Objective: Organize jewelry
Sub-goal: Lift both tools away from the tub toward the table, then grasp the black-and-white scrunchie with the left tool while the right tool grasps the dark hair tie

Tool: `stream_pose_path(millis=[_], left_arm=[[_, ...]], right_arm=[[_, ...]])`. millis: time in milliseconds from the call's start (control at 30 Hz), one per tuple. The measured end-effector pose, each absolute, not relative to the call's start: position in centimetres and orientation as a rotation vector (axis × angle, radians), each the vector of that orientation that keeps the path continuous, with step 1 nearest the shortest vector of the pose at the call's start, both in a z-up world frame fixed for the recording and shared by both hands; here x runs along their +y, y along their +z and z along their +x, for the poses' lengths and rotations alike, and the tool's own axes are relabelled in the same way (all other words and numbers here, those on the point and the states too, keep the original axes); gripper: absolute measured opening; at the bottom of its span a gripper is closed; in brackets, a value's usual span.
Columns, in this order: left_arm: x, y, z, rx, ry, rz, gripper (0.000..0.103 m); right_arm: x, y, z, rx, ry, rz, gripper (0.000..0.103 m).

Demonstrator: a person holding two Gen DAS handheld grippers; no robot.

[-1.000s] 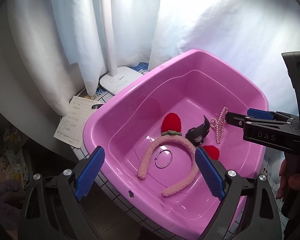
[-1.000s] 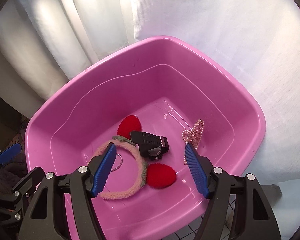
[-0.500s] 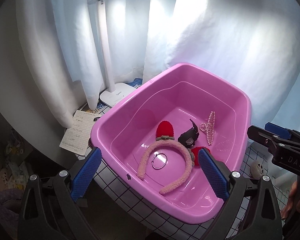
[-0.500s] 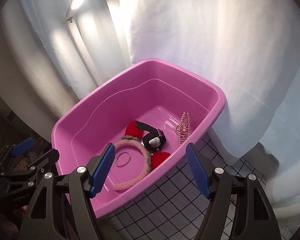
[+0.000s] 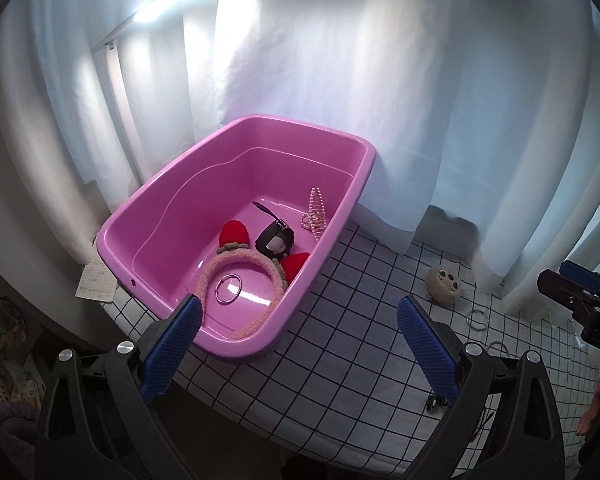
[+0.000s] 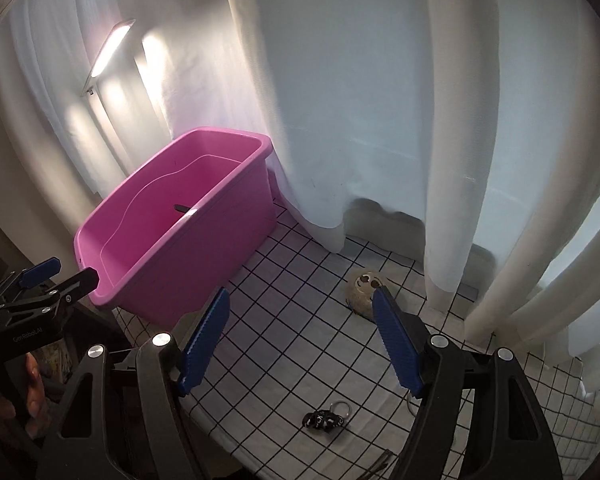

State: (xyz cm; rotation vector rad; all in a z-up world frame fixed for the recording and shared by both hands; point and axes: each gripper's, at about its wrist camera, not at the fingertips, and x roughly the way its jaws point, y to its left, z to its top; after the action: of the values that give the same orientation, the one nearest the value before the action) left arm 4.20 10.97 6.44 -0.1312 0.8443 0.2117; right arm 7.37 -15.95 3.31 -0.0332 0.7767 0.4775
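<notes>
From the left wrist, our left gripper (image 5: 296, 330), jaws just opened wide and empty, overlooks the glossy pink plastic tub (image 5: 364, 168) holding a fuzzy headband (image 5: 210, 276), watch and pearl clip. From the right, our right gripper (image 6: 302, 338) gapes empty above a small black clip (image 6: 324, 420) on the gridded cloth; the thin piece could slip the pads.

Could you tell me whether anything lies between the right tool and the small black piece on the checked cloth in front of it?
Nothing visible does. The right tool is open and empty, and only bare checked cloth separates it from the small black piece.
</notes>
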Motion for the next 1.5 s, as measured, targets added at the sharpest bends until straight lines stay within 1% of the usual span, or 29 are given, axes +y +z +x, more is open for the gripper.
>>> stream_pose_path(millis=[300,533,833,1100,1367,1500], left_arm=[[2.8,3.1,2.9,0.907,0.069,-0.123,0.096],[-1.6,-0.6,2.8,0.968,0.04,-0.101,0.097],[-4.2,-6.8,2.8,1.048,0.043,-0.053,0.097],[-6.5,-11.6,3.9,1.065,-0.057,0.034,0.097],[-7.8,-14.7,4.6,1.015,-0.116,0.068,0.097],[-8.2,-15.5,4.6,0.981,-0.122,0.06,0.097]], right_arm=[[-28.1,-0.1,3.7,0.804,0.294,0.003,0.071],[-34.2,-3.6,1.7,0.826,0.209,0.04,0.071],[-35.5,-10.1,0.2,0.868,0.181,0.01,0.071],[-34.6,-14.8,-0.3,0.882,0.101,0.073,0.071],[-33.7,-18.6,1.5,0.854,0.08,0.122,0.071],[-33.0,-20.1,2.5,0.851,0.101,0.083,0.071]])
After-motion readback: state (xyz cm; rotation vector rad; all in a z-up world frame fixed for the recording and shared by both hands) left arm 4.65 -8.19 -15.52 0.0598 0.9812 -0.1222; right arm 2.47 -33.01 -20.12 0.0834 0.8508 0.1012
